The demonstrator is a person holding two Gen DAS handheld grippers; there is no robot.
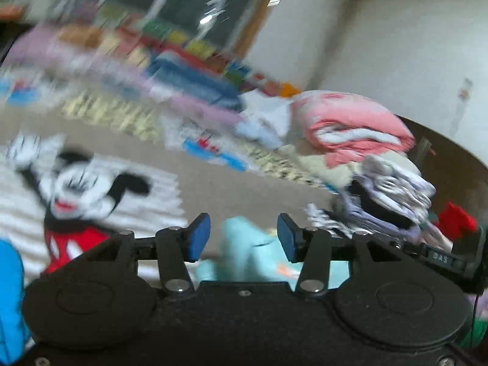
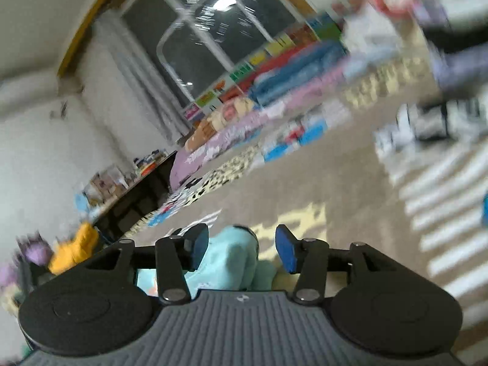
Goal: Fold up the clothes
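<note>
A light turquoise garment [image 1: 244, 250] lies bunched on the beige carpet, rising between the blue pads of my left gripper [image 1: 244, 235], which is open. The same turquoise garment [image 2: 228, 262] sits between the pads of my right gripper [image 2: 242, 247], also open; its left pad touches the cloth. A striped Minnie Mouse garment [image 1: 76, 195] lies flat on the carpet to the left. A pile of folded clothes [image 1: 381, 164], pink on top, stands at the right. Both views are motion-blurred.
Folded blankets and coloured bedding [image 1: 183, 85] line the far wall under a dark window [image 2: 207, 36]. A dark low table [image 2: 137, 195] stands at the left. A yellow item [image 2: 73, 250] and a red item [image 1: 457, 219] lie on the floor.
</note>
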